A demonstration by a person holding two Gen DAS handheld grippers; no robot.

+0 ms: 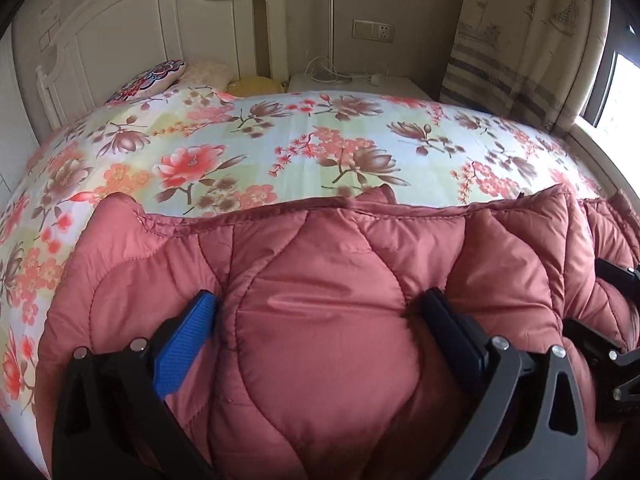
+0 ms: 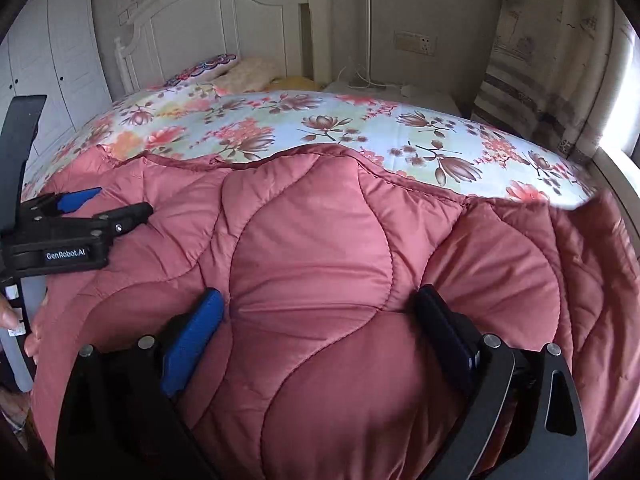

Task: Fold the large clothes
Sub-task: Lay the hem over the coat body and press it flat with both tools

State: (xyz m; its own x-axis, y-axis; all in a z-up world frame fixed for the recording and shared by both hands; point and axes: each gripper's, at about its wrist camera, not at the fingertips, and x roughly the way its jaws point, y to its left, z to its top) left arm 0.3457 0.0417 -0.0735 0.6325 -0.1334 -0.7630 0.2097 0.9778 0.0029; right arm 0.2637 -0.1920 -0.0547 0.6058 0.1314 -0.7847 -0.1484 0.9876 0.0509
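Note:
A large pink quilted padded garment (image 1: 320, 280) lies across the near part of a bed; it also fills the right wrist view (image 2: 320, 260). My left gripper (image 1: 320, 312) has its jaws wide apart, pressed into a puffy bulge of the garment between the fingers. My right gripper (image 2: 320, 308) stands the same way, wide open around a bulge of padding. The left gripper also shows at the left of the right wrist view (image 2: 116, 208); the right gripper shows at the right edge of the left wrist view (image 1: 608, 300).
The bed has a floral sheet (image 1: 280, 148) and a white headboard (image 1: 140, 32) with pillows (image 1: 152, 80). A white nightstand (image 1: 360, 84) stands beyond. A curtain (image 1: 520, 40) and window are at the right. White wardrobe doors (image 2: 52, 60) stand at the left.

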